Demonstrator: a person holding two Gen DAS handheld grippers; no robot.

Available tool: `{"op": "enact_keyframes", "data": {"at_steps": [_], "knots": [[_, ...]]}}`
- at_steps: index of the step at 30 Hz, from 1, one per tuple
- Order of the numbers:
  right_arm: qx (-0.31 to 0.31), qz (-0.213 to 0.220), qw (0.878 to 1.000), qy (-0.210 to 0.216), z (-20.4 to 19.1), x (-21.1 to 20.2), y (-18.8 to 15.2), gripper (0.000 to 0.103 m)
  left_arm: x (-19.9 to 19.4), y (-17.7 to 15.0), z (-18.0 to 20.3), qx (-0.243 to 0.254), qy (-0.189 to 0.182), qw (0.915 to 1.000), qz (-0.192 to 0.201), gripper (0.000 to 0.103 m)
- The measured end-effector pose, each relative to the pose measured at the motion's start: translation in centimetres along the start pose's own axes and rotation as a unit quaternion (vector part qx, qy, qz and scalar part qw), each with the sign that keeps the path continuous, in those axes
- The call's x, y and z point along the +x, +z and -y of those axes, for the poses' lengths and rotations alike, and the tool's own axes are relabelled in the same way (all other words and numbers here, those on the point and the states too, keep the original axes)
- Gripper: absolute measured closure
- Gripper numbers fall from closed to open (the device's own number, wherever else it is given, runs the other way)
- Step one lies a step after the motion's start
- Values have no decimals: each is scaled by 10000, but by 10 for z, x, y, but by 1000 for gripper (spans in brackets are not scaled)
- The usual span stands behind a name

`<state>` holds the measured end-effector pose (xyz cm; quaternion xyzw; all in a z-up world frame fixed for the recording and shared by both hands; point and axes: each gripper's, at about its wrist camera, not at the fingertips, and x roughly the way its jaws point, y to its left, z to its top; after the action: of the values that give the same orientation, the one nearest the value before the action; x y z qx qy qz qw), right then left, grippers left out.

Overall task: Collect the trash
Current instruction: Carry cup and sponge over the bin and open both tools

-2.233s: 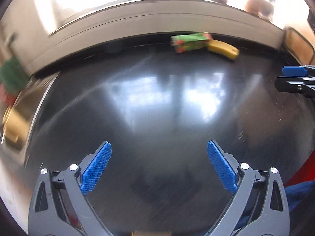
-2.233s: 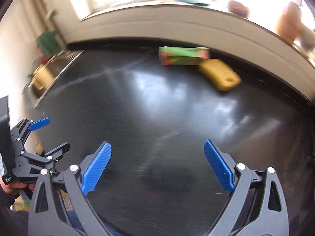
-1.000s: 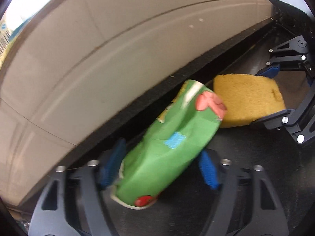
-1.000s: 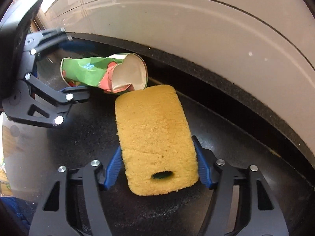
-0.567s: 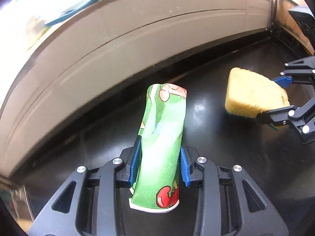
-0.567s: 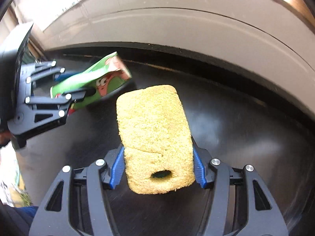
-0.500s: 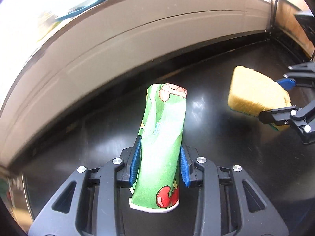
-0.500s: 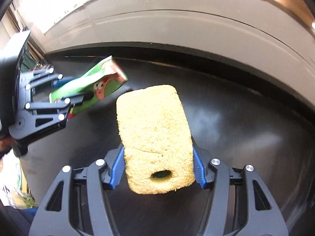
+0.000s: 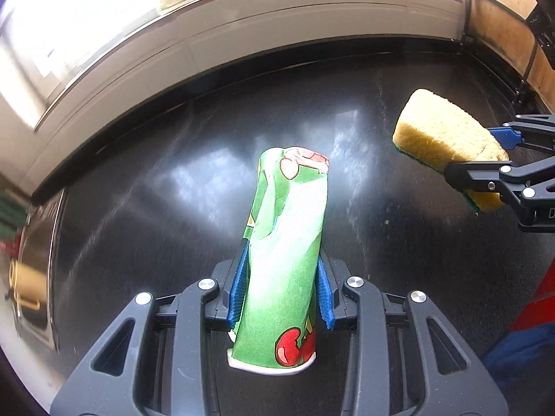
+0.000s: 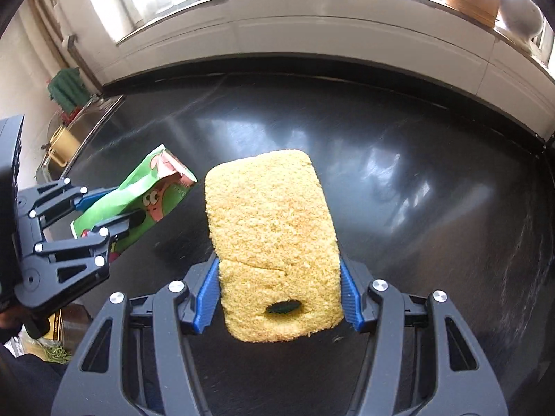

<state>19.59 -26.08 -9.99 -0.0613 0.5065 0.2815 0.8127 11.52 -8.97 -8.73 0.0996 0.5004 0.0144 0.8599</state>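
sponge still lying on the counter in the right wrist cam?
No, the sponge is clamped between the right gripper pads, lifted off the black counter.

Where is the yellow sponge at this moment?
The yellow sponge is clamped in the right gripper, off the black counter, right of the green cup.

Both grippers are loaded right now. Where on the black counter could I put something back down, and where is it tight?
The glossy black counter is bare from the pale wall ledge down to both grippers. Tight spots: the metal sink at its left end, and the gap between the crushed green paper cup and the yellow sponge.
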Motion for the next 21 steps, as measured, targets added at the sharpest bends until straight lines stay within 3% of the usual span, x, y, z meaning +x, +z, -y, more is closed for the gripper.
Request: {"op": "enact_keyframes", "data": {"at_steps": [11,16,21], "knots": [[-778,-31,9964,322,-91,12,9,45,-24,-52,-65,-1249,508,9909,15,69],[-1515,-184,9860,676,-159,29,11,45,-46,-100,-113,-2083,918,9737,-68,69],[-2238,-362,9675,1121,-235,45,0,45,-62,-166,-158,-3019,1328,9435,-311,69]]}}
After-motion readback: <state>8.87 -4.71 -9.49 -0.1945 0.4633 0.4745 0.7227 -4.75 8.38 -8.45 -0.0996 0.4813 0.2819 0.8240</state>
